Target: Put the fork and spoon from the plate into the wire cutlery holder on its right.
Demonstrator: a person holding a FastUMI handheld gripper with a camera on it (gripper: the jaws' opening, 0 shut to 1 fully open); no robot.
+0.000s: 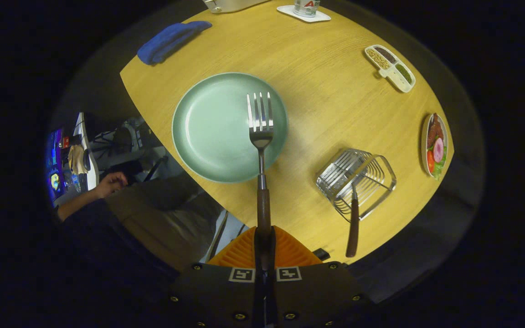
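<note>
Holding the fork (260, 136) by its brown handle, the gripper (263, 248) has its two fingers pressed together on the grip, and the tines stick straight out ahead, above the right part of the green plate (208, 132).

Left of the fingers and beyond the table (317, 82) edge, a person's hand (111, 183) rests near some dim equipment. Far ahead on the left lies a folded blue cloth (171, 40). The plate sits just ahead of the fingers and looks bare; no spoon lies on it.

Ahead and to the right stands the wire cutlery holder (358, 180), with a brown-handled utensil (352, 228) already in it, handle leaning out toward the gripper; probably the spoon, though its head is hidden among the wires. Farther right are a divided snack tray (391, 67) and a small dish of food (435, 146).

The likely trouble comes at the drop. The grip is at the very end of a long handle, so the fork could swivel on the way over. Its tines could snag on the wire bars or knock the leaning handle, tipping the light holder or pushing the first utensil out. Releasing too high could make the fork bounce out.
</note>
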